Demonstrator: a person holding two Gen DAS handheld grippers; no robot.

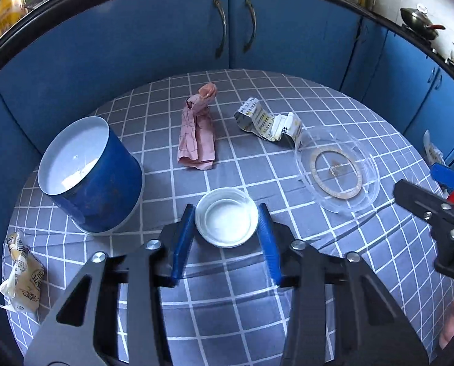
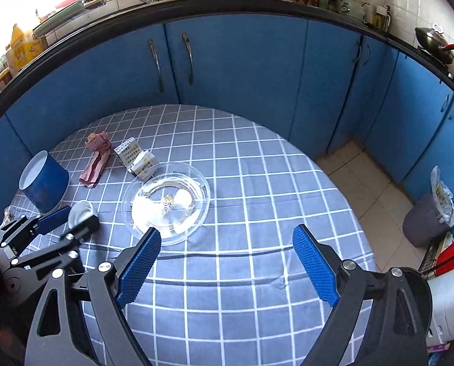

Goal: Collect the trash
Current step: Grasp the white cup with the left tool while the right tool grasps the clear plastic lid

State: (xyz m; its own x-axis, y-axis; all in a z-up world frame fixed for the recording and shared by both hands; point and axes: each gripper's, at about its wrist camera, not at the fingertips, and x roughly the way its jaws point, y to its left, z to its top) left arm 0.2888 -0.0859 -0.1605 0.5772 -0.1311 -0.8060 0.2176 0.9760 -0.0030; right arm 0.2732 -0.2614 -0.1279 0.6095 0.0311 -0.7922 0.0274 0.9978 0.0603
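I judge the step in hand to be the pick-up of the small white lid (image 1: 226, 221) — my left hand-held gripper (image 1: 227, 213) has its blue pads on either side of it, close to the rim or touching it; I cannot tell whether they press yet. The lid lies flat on the checked worktop (image 1: 257, 305), just beside the blue bin (image 1: 92, 177), which stands to its left with its mouth tilted toward me. Next move, as I see it: close firmly on the rim, lift, carry left and release over the bin. My right hand-held gripper (image 2: 227, 256) hangs wide and empty, with the clear plastic dish (image 2: 165, 201) near its left pad. Pink wrapper (image 1: 197, 134) and printed carton (image 1: 268, 122) lie farther back, untouched.
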